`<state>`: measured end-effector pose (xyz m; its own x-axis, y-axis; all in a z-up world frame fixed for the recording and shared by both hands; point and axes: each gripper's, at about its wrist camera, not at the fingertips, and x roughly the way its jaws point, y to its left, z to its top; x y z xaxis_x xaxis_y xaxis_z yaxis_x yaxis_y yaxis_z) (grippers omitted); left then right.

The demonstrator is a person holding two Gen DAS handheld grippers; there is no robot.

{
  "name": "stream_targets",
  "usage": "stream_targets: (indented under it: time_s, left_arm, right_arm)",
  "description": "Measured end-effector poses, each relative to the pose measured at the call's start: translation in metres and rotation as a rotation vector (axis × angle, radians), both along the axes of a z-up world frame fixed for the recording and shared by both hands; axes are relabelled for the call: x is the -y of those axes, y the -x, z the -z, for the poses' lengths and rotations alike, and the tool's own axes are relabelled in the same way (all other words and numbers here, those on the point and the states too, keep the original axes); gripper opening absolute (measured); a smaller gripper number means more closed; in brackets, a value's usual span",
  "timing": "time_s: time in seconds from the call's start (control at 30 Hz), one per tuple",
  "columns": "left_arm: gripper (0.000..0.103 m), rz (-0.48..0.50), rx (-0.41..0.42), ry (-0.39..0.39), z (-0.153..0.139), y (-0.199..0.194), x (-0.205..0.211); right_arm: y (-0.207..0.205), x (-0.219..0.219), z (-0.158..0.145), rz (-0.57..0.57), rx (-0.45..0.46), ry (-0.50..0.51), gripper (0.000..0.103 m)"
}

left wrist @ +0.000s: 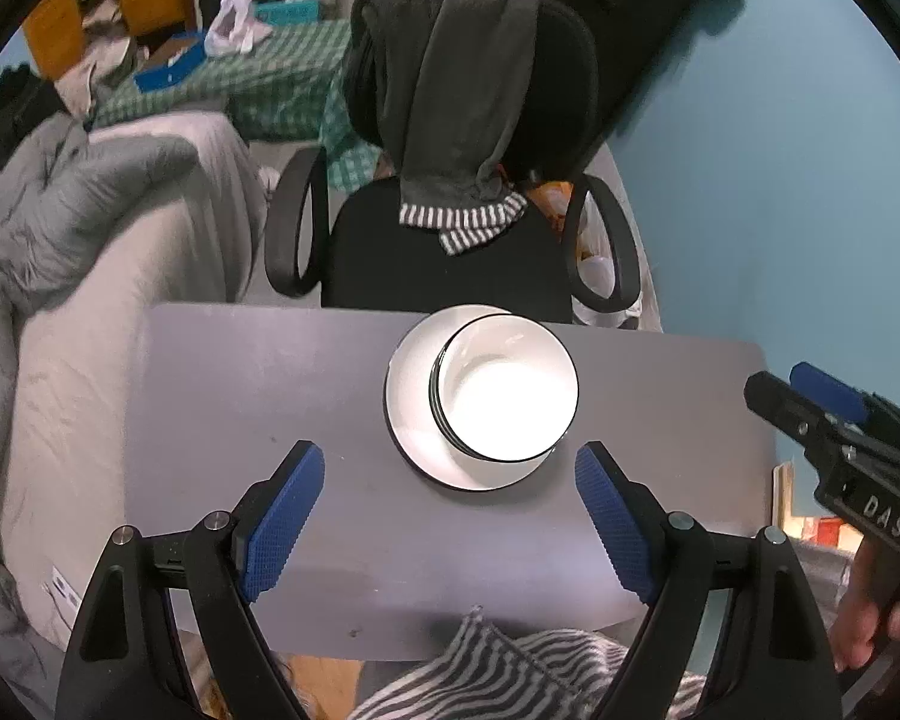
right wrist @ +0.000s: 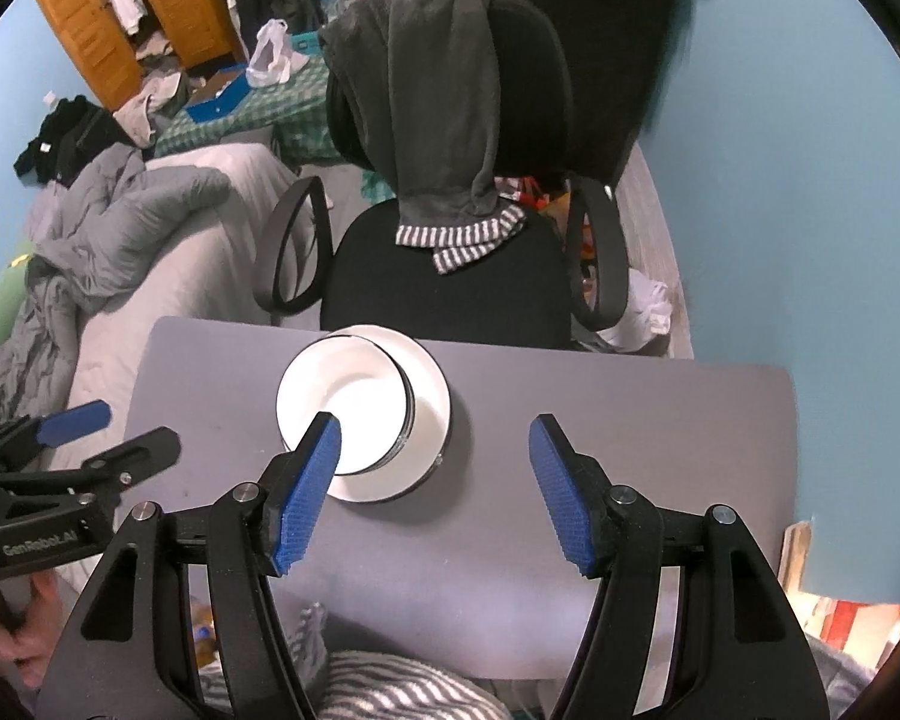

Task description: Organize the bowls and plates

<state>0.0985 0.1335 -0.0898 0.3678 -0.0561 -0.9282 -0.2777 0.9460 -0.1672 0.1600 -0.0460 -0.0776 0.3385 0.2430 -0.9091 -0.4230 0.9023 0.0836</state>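
Note:
A stack of white bowls with black rims (left wrist: 507, 390) sits on a white plate (left wrist: 411, 381) near the far edge of a small grey table (left wrist: 240, 396). The bowls (right wrist: 354, 402) and plate (right wrist: 432, 405) also show in the right wrist view. My left gripper (left wrist: 450, 468) is open and empty, above the table just in front of the plate. My right gripper (right wrist: 435, 438) is open and empty, with its left fingertip over the bowls. The right gripper also shows at the right edge of the left wrist view (left wrist: 792, 384), and the left gripper at the left edge of the right wrist view (right wrist: 114, 426).
A black office chair (left wrist: 450, 258) draped with a dark hooded garment stands just behind the table. A bed with grey bedding (left wrist: 90, 228) lies to the left. A blue wall (left wrist: 780, 180) is at the right. A striped cloth (left wrist: 510, 678) lies at the table's near edge.

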Motion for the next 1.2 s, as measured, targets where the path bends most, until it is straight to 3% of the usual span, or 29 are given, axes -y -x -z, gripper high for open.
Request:
stream_targets:
  time_s: [0.33, 1.2]
  left_arm:
    - [0.087, 0.015, 0.092, -0.056, -0.034, 0.020, 0.014]
    - [0.087, 0.025, 0.121, -0.042, -0.041, 0.022, 0.024]
  right_arm:
    - [0.018, 0.010, -0.027, 0.024, 0.083, 0.013, 0.065]
    - [0.028, 0.011, -0.031, 0.057, 0.088, -0.005, 0.065]
